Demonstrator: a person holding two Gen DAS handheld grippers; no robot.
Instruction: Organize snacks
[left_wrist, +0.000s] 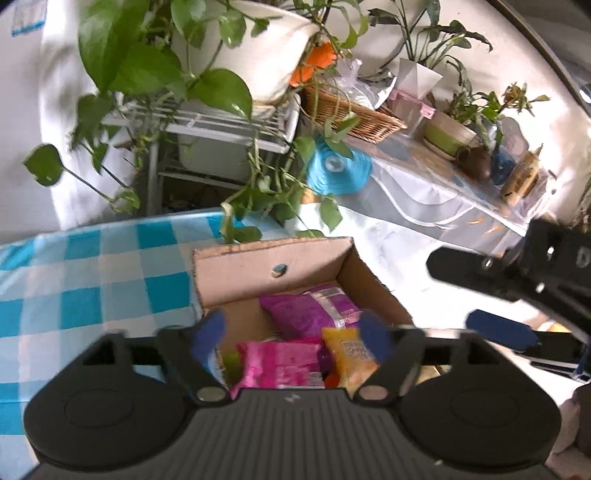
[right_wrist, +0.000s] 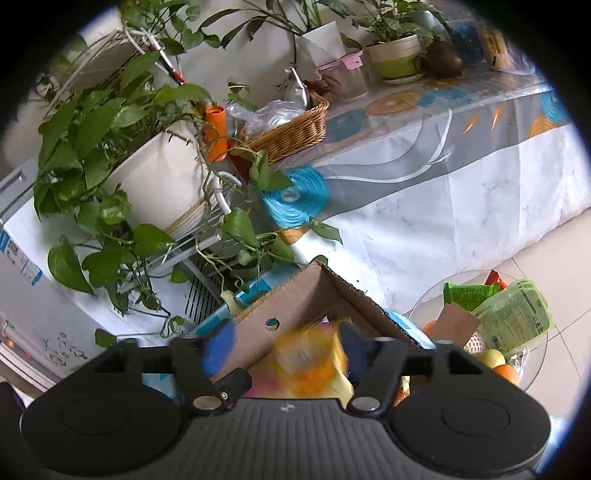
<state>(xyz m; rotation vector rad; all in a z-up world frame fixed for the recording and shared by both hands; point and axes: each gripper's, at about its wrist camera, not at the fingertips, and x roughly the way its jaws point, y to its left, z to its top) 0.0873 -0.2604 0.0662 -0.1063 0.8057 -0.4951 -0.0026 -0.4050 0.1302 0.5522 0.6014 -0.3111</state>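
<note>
Sitting on the checked tablecloth (left_wrist: 74, 280), the cardboard box (left_wrist: 266, 266) is filled with a purple packet (left_wrist: 306, 310), a pink packet (left_wrist: 280, 363) and a yellow packet (left_wrist: 351, 354). Both the left gripper (left_wrist: 295, 332) and right gripper (right_wrist: 286, 341) are spread open; the yellow packet is seen blurred between the right one's fingers, ungripped.

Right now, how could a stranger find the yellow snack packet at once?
Find the cardboard box on the blue checked tablecloth. Inside, near its right wall, lies the yellow snack packet beside two pink packets. It is the only yellow one there.
</note>
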